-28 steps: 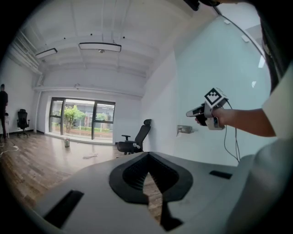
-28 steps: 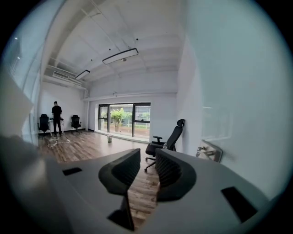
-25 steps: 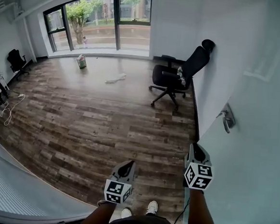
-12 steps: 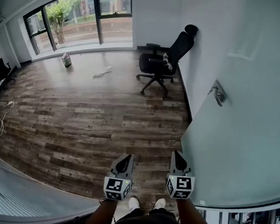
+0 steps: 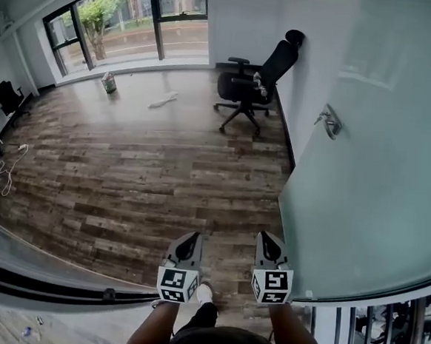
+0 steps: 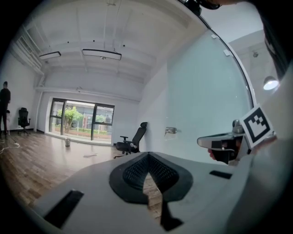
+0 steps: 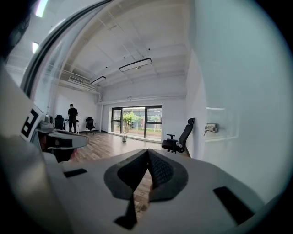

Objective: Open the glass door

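The frosted glass door stands along the right side, and its metal handle is well ahead of both grippers. My left gripper and right gripper hang side by side low in the head view, over the wood floor, both apart from the door. In the left gripper view the left gripper is shut on nothing, with the door and its handle far off. The right gripper is likewise shut and empty, with the handle distant at the right.
A black office chair stands against the white wall beyond the door. Large windows fill the far end. A floor track runs across just behind the grippers. A person stands far off at the left. A railing shows at the lower right.
Both grippers have drawn back toward the floor track. The right one has come left, away from the door's face and closer to the left one. The handle now lies farther ahead.
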Demonstrator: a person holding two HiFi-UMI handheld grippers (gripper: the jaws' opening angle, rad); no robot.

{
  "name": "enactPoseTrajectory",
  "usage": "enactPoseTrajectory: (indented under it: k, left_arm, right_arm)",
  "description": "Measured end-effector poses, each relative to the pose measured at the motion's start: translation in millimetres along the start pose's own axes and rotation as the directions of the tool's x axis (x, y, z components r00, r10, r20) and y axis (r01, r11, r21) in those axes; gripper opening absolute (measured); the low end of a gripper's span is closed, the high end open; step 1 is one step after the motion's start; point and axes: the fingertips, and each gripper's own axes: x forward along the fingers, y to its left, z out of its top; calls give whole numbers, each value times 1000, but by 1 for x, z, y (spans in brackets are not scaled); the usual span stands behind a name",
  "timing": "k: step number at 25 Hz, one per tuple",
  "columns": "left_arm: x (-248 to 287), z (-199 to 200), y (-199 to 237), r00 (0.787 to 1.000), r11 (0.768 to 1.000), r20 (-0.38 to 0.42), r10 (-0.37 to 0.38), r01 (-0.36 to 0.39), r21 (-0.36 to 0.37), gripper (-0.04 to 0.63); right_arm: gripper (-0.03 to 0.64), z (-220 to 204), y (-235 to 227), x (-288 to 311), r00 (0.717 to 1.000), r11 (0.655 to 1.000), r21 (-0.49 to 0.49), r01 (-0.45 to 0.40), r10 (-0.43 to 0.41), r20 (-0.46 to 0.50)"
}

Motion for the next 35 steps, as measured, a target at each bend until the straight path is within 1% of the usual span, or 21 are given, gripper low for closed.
enactPoseTrajectory:
  k: [4, 8, 11, 15, 18, 23, 27, 31, 35]
  left_arm:
    - [-44, -14, -51, 1000, 1000, 8, 25, -25, -16, 3]
    - [-102, -29, -105, 999, 1000, 27, 31, -31, 3, 3]
    - [-148, -44, -140, 999, 999, 29, 33, -33, 0, 3]
    - [-187, -62, -176, 998, 998, -2, 56, -56, -11, 3]
    - [-208, -69, -196, 998, 998, -21, 59, -59, -1, 3]
    - [-242, -77, -219, 998, 999, -37, 45, -44, 24, 3]
    - [-267, -82, -227, 999, 999, -36, 33, -32, 41, 3]
    - [-298, -86, -224, 999, 999, -29, 26, -25, 46, 3]
    - [-339, -85, -222, 1000, 999, -13, -3, 3, 53, 3]
  right_arm:
    - [15, -13, -10, -68, 1000, 1000, -7, -7, 7, 21]
    - [15, -35, -8, -148, 999, 1000, -1, -18, 18, 33]
    - [15, -51, -3, -205, 999, 1000, 4, -16, 16, 40]
    - [15, -62, -7, -253, 999, 999, 17, -29, 28, 38]
    - [15, -69, -10, -278, 999, 999, 18, -31, 30, 37]
    - [15, -78, -2, -320, 999, 999, 29, -19, 18, 39]
    - [15, -85, 9, -347, 999, 1000, 30, -8, 6, 49]
    - [15, -83, 35, -372, 998, 1000, 10, -8, 8, 64]
    - [14, -76, 68, -405, 998, 1000, -12, 24, -24, 63]
